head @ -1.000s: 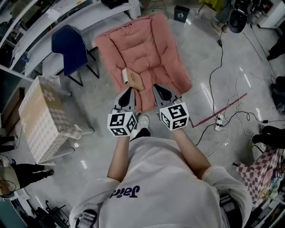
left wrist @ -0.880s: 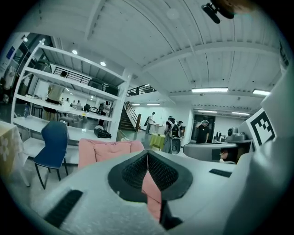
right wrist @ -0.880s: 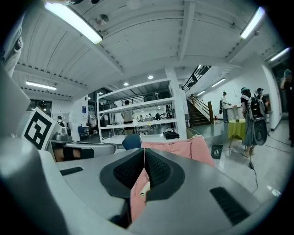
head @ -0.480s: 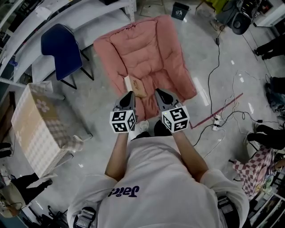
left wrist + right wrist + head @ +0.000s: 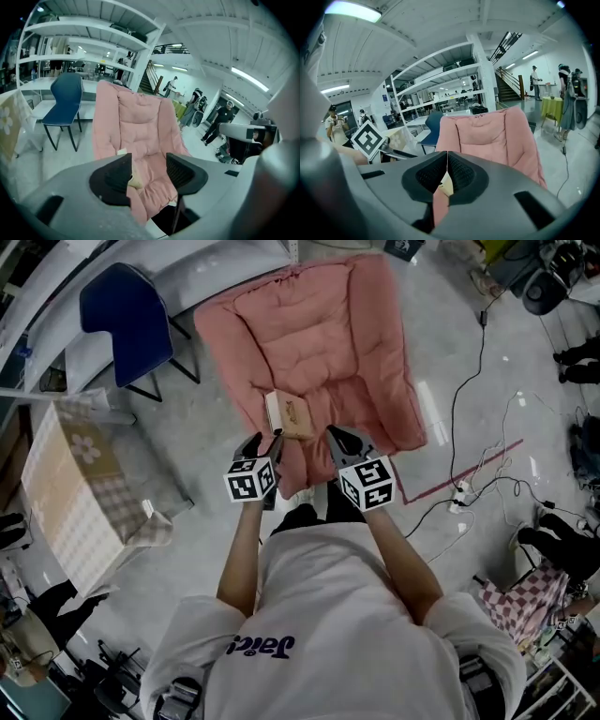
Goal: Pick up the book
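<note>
**Writing and marks.** Sweatshirt (image 5: 328,615): purple script across the chest, seen the wrong way round from above, so it is not surely legible. Marker cubes (image 5: 249,481): one on each gripper, black-and-white square patterns with no words. Book cover: one small dark mark, too small to read.

**Book** (image 5: 289,416). Tan-brown cover with a pale page edge along its left side. It lies flat and slightly askew on the seat of the pink padded chair (image 5: 319,343), toward the seat's front left. In the left gripper view a tan corner of it (image 5: 135,181) shows just past the left jaw.

**Left gripper** (image 5: 265,442). At the chair's front edge, just short of the book. Its jaws have just been opening and stand spread (image 5: 149,164). Only the pink seat shows in the gap between them, and the pads press on nothing.

**Right gripper** (image 5: 337,437). At the chair's front edge, to the right of the book and apart from it. Its fingertips are pressed together (image 5: 447,161), with nothing pinched between them.

**Containers.** Box (image 5: 70,493): on the floor to the left of the chair, draped in checked cloth with a flower print. Its contents are covered and cannot be told.

**Other.** Blue chair (image 5: 127,324): to the left of the pink chair's back. Power strip (image 5: 461,495) with trailing cables: on the floor to the right of the chair.
</note>
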Action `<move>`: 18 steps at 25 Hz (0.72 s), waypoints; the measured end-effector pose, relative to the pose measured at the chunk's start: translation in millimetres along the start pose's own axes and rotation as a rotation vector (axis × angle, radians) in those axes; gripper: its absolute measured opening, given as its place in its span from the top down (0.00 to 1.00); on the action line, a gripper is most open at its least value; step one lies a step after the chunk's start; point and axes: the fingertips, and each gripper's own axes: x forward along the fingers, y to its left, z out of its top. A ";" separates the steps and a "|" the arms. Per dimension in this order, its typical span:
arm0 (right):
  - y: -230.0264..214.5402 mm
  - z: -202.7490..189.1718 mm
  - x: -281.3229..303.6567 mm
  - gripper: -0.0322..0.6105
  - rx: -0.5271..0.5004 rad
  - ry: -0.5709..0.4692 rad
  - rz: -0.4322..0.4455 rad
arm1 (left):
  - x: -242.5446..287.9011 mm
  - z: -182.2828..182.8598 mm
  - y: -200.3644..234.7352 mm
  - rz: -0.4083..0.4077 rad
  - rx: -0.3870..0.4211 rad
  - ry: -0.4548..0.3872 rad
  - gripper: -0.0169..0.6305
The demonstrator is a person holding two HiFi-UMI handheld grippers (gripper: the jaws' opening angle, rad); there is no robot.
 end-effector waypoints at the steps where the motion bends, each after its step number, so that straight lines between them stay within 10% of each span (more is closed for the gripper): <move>1: -3.0 -1.3 8.7 0.93 -0.001 0.014 0.014 | 8.3 -0.8 7.8 0.010 -0.015 0.018 0.62; 18: -58.5 -53.3 85.9 0.93 0.062 0.215 0.133 | 161.7 -70.9 85.9 0.092 -0.212 0.352 0.42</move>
